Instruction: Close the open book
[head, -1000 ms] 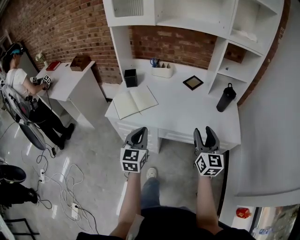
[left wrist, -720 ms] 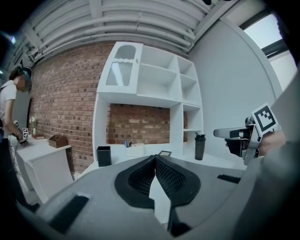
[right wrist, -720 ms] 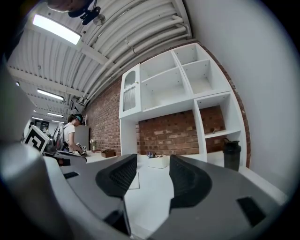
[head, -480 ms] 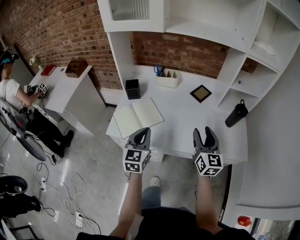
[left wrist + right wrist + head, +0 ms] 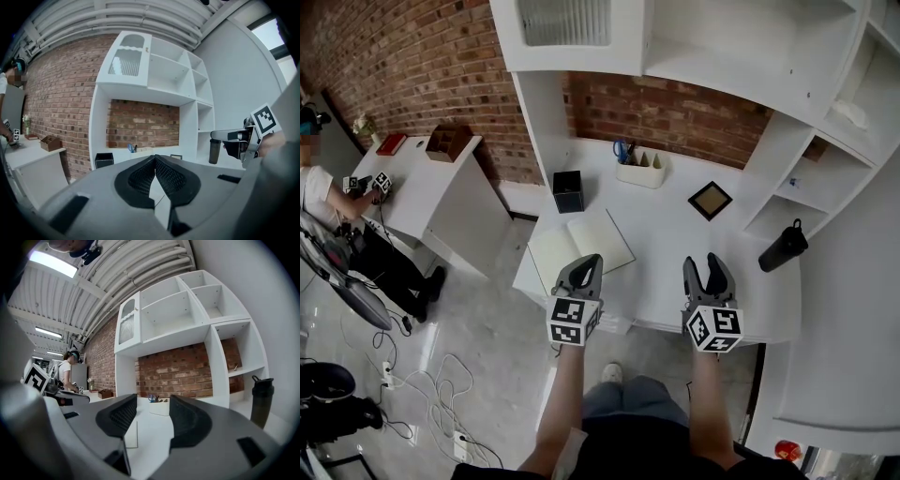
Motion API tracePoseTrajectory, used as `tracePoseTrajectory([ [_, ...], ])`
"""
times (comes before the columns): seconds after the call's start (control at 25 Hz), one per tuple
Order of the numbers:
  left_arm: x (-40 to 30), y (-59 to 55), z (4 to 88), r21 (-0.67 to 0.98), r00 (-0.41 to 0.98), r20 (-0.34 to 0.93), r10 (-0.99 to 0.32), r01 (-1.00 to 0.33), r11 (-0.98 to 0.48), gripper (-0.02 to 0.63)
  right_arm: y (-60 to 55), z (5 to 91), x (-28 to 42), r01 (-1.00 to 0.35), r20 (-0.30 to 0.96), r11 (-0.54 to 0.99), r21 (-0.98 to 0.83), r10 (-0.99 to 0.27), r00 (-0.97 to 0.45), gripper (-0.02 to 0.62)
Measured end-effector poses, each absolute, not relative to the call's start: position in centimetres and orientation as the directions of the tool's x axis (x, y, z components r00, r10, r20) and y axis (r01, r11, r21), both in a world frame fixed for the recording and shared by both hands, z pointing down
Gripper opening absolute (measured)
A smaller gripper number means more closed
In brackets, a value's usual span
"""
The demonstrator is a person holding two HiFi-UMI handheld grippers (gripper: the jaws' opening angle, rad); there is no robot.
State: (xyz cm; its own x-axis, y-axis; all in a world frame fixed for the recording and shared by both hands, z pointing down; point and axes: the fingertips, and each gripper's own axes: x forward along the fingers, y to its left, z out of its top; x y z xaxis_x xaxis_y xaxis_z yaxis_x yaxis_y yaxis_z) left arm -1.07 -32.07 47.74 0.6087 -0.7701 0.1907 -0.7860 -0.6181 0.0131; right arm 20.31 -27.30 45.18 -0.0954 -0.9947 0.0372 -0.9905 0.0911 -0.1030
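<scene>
Ahead of left gripper (image 5: pixel 586 265): open white-paged book (image 5: pixel 605 241), spine running away; right gripper (image 5: pixel 704 267) farther off.
Fingers: left together; right apart, empty.

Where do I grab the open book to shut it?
Probably the outer edge of its right half, coming from the right. The open book lies flat on the desk, so only thin edges can be pinched, and the right gripper is open; the left gripper is shut.
</scene>
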Motion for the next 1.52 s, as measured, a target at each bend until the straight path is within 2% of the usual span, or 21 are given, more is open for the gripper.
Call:
tracePoseTrajectory([
  [0.44,-1.4,-34.0,47.7,0.031,0.565,0.193,-0.802,-0.821,-0.571,0.009,-31.4,44.9,20.5,-0.984,0.061,0.161,-0.081,-0.984,-0.167,0.198],
  [0.64,-3.5,-34.4,48.3,0.049,0.513,0.195,-0.836,-0.856,-0.514,0.009,-34.6,43.5,18.2,-0.964,0.063,0.265,-0.002,-0.962,-0.265,0.198],
  [0.84,-6.0,-34.2,49.5,0.073,0.454,0.207,-0.867,-0.89,-0.449,0.009,-38.0,41.5,13.5,-0.882,0.092,0.443,0.16,-0.897,-0.433,0.198],
  [1.0,-8.7,-33.6,50.2,0.092,0.402,0.214,-0.89,-0.916,-0.391,0.009,-39.4,41.4,7.6,-0.73,0.188,0.619,0.289,-0.784,-0.591,0.198],
  [1.2,-12.2,-32.4,51.7,0.126,0.328,0.227,-0.917,-0.944,-0.306,0.009,-39.5,44.3,0.0,-0.458,0.38,0.804,0.379,-0.587,-0.715,0.198],
  [1.36,-14.8,-31.1,53.2,0.148,0.268,0.25,-0.93,-0.96,-0.237,0.009,-37.5,48.6,-5.5,-0.211,0.525,0.885,0.416,-0.423,-0.738,0.198],
  [1.52,-17.0,-29.8,54.9,0.17,0.217,0.274,-0.937,-0.97,-0.175,0.009,-35.1,53.9,-9.3,-0.008,0.644,0.91,0.415,-0.3,-0.704,0.198],
])
